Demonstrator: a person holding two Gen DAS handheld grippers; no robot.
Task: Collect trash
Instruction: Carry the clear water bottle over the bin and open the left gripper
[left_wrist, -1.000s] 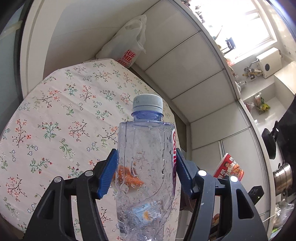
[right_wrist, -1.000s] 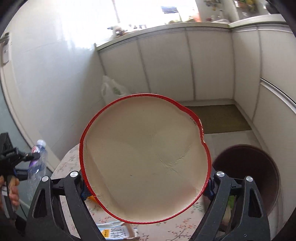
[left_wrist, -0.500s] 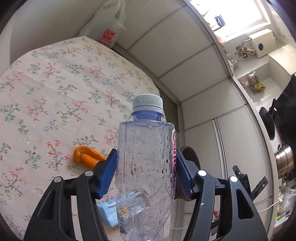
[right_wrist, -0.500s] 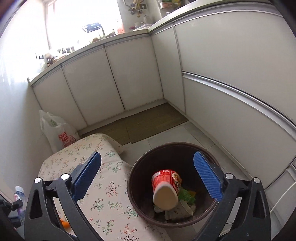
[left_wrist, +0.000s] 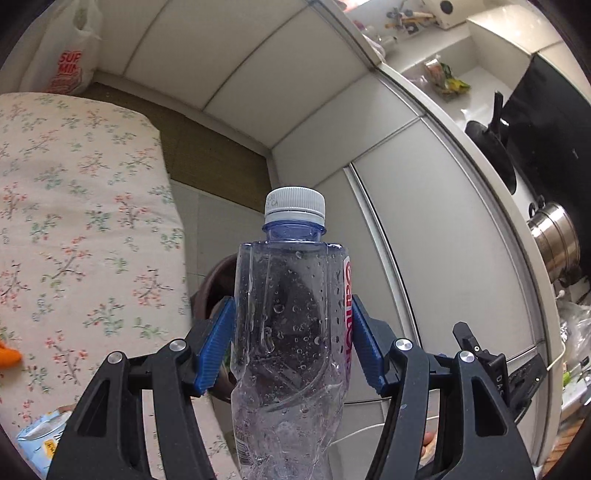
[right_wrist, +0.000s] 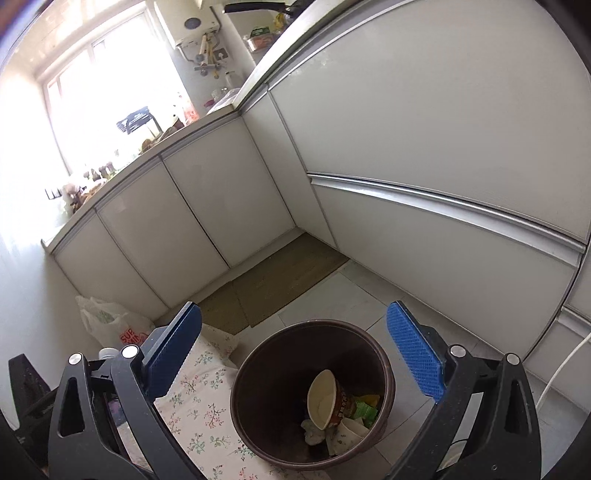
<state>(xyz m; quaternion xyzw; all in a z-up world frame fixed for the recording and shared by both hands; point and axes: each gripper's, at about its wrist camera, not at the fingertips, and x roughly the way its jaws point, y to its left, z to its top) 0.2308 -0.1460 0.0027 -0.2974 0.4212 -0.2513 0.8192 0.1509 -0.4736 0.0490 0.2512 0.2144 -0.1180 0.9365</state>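
1. 1 brown trash bin (right_wrist: 312, 397) stands on the floor just right of the floral-covered desk (right_wrist: 201, 410).
2. Inside the bin lie 1 red instant-noodle cup (right_wrist: 327, 398) tipped on its side, crumpled paper (right_wrist: 345, 435) and a green-yellow wrapper (right_wrist: 365, 406).
3. The right claw (right_wrist: 303, 360) hangs above the bin with its jaws spread wide and nothing between them; they have just been opening.
4. The left claw (left_wrist: 291, 345) grips 1 clear plastic bottle (left_wrist: 291, 332), capped, dented, droplets inside, upright between its blue pads.
5. Behind the bottle, the bin's rim (left_wrist: 212, 284) shows beside the desk edge.
6. 1 white plastic bag (right_wrist: 114, 325) sits at the desk's far end.
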